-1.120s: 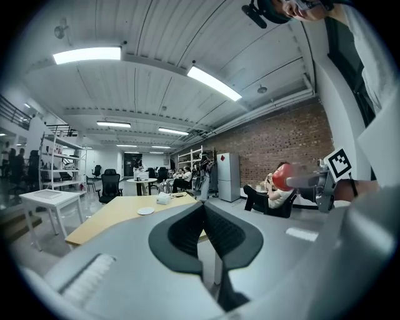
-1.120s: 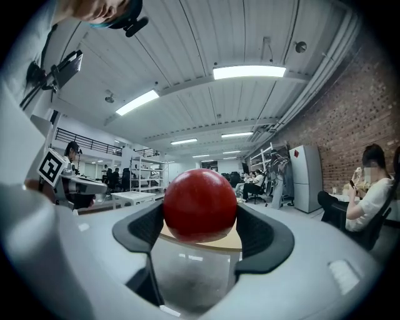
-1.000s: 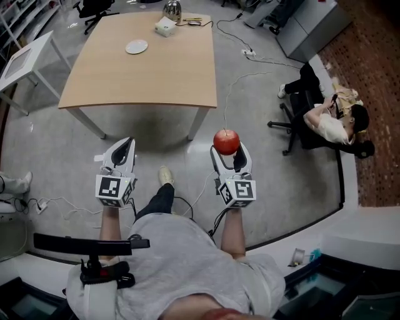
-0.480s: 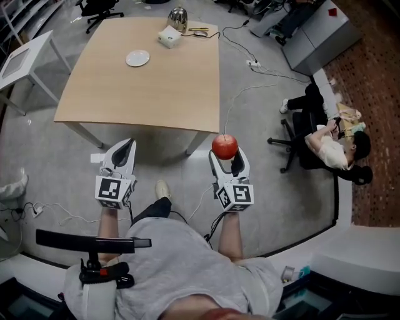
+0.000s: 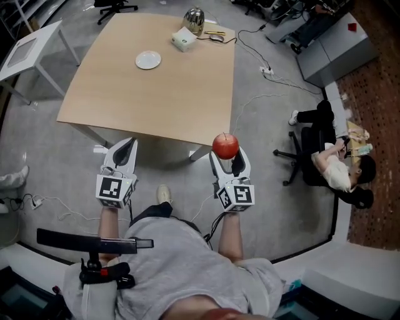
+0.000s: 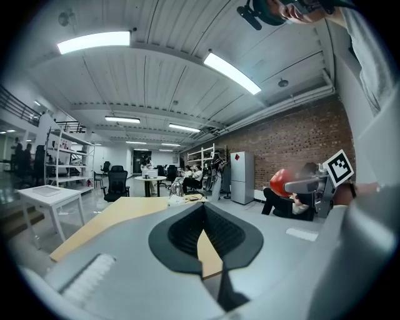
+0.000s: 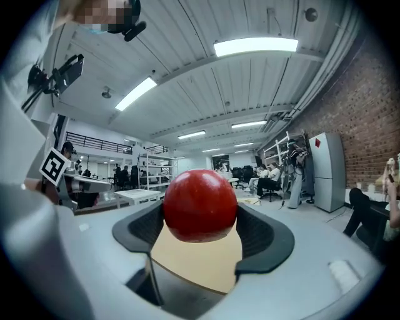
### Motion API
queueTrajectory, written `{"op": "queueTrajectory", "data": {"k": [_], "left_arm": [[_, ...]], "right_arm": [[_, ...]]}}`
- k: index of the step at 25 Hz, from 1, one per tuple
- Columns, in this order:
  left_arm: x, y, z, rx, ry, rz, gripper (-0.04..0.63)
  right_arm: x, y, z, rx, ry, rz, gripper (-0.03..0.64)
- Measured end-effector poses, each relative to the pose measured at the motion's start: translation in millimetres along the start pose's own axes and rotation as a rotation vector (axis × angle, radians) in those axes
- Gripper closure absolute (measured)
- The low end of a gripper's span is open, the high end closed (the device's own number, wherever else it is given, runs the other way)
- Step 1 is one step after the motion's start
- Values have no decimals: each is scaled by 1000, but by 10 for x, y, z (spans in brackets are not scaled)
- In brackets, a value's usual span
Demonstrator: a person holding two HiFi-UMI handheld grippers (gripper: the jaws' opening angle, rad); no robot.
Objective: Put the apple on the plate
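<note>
Holding apple (image 5: 225,145): right gripper (image 5: 226,152) | left gripper (image 5: 125,146): fingers (image 6: 180,234) together | plate (image 5: 148,60): on table (image 5: 156,100)

At the far end of the bench (image 5: 156,94), a shiny rounded object (image 5: 194,17), a white box (image 5: 184,39) and the small items (image 5: 215,36) beside them are too small to be identified. The apple (image 5: 225,145) is half covered in the left gripper view by a jaw of the right hand-held gripper (image 5: 227,154). In the head view, the white side table (image 5: 31,47) is cut off by the left edge and the person (image 5: 181,269) by the bottom edge.
</note>
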State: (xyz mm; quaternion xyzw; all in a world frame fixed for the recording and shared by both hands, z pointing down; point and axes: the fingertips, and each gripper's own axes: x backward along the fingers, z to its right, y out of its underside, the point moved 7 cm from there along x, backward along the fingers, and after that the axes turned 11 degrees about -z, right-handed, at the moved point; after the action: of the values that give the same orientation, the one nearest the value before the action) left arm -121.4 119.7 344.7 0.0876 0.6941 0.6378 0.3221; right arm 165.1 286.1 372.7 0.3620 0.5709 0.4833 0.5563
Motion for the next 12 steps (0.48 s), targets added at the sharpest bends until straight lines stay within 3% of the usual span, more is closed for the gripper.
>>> {"op": "queueTrajectory", "data": {"k": [12], "left_arm": [[-148,-71,-517,21,-81,11,575]], "right_arm": [[-736,-289,-183,32,-97,9,249]]}}
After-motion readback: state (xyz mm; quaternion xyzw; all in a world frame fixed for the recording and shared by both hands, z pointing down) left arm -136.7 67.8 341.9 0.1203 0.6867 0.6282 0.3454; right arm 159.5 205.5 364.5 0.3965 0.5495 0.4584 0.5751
